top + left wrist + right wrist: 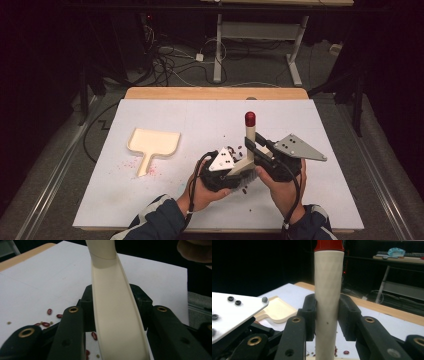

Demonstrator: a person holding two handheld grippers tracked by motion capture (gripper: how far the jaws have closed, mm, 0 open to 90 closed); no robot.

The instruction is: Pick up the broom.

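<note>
High view: both grippers, right and left, are clamping the brush, handle rising far and upright, beans scattered near, dustpan lying left.

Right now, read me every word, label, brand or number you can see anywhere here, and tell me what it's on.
None: no readable text anywhere.
Brush: plain cream handle, red cap, no print.
Dustpan: plain cream, unmarked.
Left gripper and right gripper: black jaws with brass rivets, no lettering.
Grey plate: only screw heads.
White table: unmarked.
</note>
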